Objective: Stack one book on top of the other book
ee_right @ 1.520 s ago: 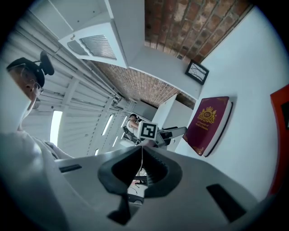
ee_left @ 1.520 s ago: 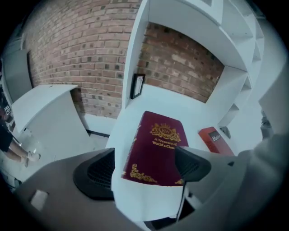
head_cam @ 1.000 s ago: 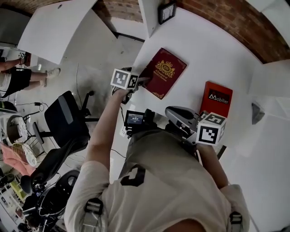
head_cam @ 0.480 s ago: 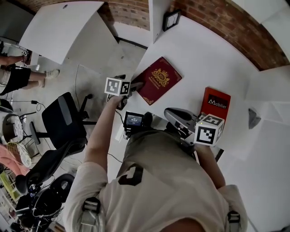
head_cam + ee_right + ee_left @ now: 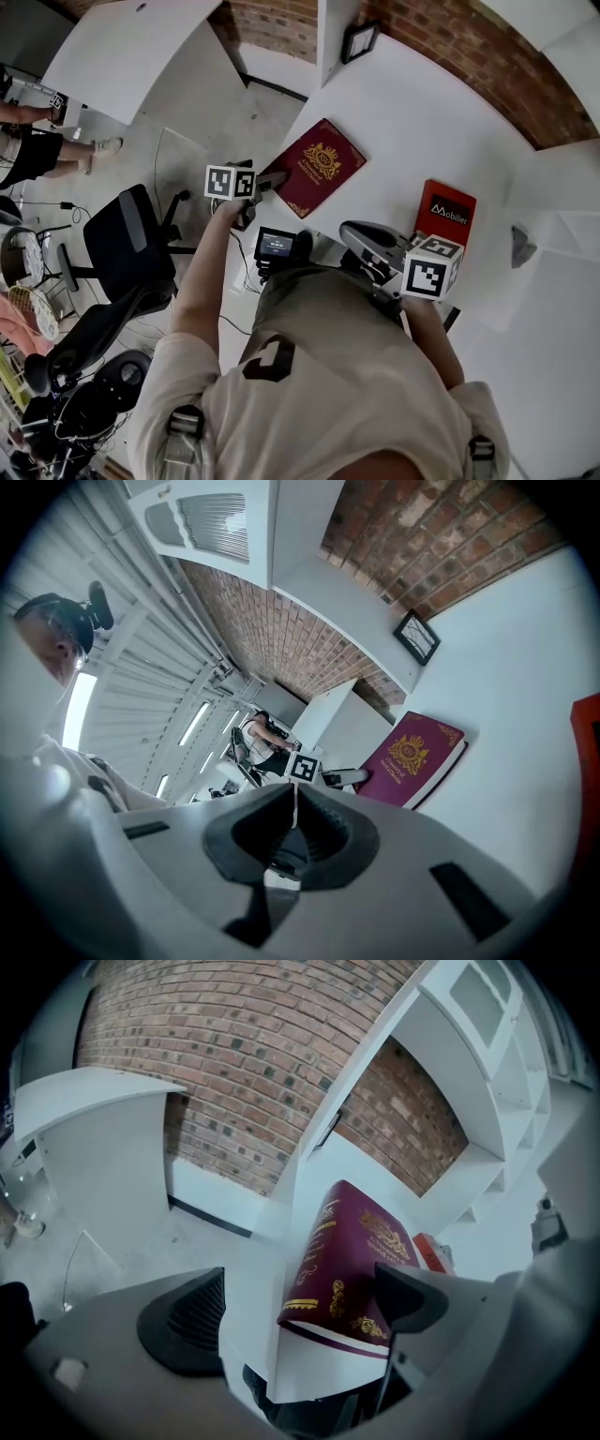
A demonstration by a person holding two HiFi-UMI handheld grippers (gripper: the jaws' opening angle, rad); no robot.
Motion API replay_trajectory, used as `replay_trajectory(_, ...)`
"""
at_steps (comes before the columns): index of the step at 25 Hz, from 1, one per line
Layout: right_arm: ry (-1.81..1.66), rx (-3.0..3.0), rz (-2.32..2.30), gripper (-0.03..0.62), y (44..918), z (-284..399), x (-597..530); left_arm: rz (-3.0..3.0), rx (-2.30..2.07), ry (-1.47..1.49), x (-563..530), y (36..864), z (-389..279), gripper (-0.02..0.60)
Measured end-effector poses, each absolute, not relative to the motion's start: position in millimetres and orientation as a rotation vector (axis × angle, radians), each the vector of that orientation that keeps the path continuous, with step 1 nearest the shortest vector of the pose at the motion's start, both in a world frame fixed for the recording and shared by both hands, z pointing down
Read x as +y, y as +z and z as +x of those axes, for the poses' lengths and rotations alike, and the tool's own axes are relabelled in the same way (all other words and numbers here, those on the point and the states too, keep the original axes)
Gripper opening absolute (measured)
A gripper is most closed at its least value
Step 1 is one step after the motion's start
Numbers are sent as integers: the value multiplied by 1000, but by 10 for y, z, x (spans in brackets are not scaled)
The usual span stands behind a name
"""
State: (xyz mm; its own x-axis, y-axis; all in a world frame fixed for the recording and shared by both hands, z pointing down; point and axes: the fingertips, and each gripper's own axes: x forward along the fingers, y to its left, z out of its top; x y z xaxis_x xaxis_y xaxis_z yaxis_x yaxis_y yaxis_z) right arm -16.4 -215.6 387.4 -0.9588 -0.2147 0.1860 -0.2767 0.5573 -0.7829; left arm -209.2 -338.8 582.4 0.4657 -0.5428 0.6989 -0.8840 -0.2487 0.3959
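Stacking: not done yet; maroon book [image 5: 317, 167] and red book [image 5: 446, 214] lie apart on the desk [image 5: 412, 112].
Your left gripper [image 5: 270, 178]: jaws apart around the maroon book's near corner.
Your right gripper [image 5: 293, 822]: jaws together, empty, near the red book.

A maroon book [image 5: 317, 167] is showing a gold crest and gold ornaments, its page edges white. A red book [image 5: 446, 212] is carrying a black band with white lettering. The surface [image 5: 422, 112] is looking white, the brick wall [image 5: 487, 66] red-brown with pale mortar.
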Motion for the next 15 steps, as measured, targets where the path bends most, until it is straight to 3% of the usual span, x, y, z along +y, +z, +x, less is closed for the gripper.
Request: replay_trajectory(15,1358,-2701,468,6,3846,-155,-2185,1833,-984,205,-3154,5969,-2123,468)
